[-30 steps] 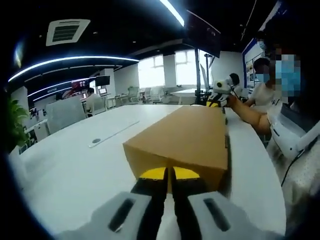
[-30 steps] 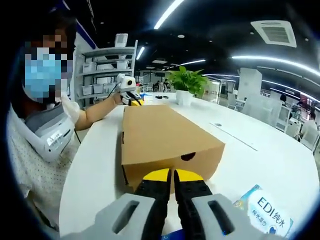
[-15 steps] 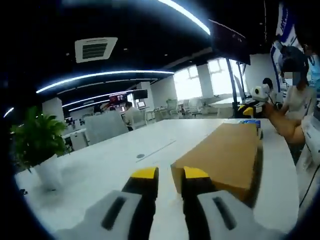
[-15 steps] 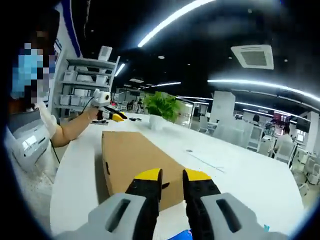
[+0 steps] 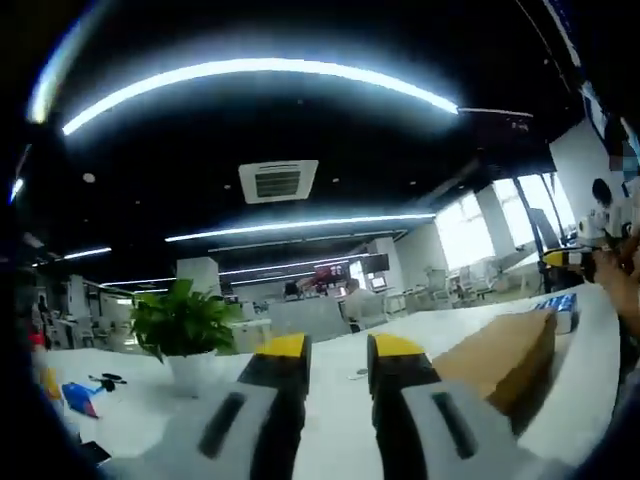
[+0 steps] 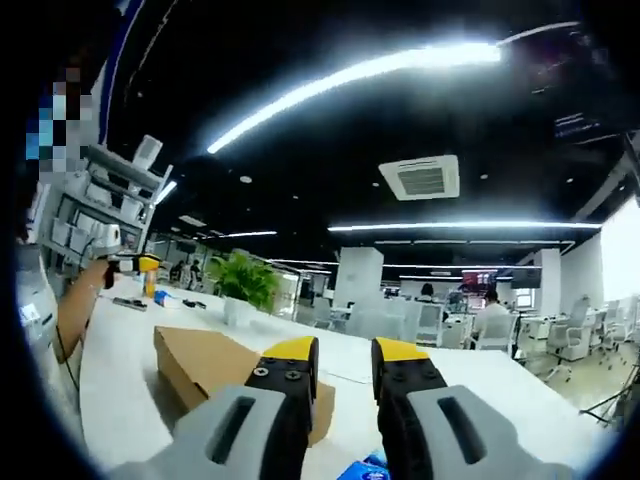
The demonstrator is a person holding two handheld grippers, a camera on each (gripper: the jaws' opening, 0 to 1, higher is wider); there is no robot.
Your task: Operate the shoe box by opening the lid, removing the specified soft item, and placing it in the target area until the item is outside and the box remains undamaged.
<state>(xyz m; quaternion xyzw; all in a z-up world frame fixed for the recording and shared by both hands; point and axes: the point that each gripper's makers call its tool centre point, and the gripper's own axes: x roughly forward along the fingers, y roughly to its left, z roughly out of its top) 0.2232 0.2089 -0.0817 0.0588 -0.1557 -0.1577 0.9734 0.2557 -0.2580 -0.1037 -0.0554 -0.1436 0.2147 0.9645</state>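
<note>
The brown cardboard shoe box (image 5: 498,357) lies shut on the white table (image 5: 330,420), to the right of my left gripper (image 5: 331,350). That gripper stands open with nothing between its yellow-tipped jaws and is raised, pointing over the table. In the right gripper view the same box (image 6: 205,363) sits to the left of my right gripper (image 6: 345,352), which is also open and holds nothing. The left gripper (image 6: 138,264) appears far off beyond the box's end, held in a hand. The soft item is hidden.
A potted green plant (image 5: 183,326) stands on the table past the box, as does the plant (image 6: 244,282) in the right view. A blue packet (image 5: 559,306) lies by the box's far end, and a blue packet (image 6: 366,468) under my right jaws. A person's arm (image 6: 78,305) reaches along the left.
Both pairs of jaws have gone from shut to parted. Both cameras have tilted upward, so the box has dropped low and to the side and the ceiling takes up more of each picture.
</note>
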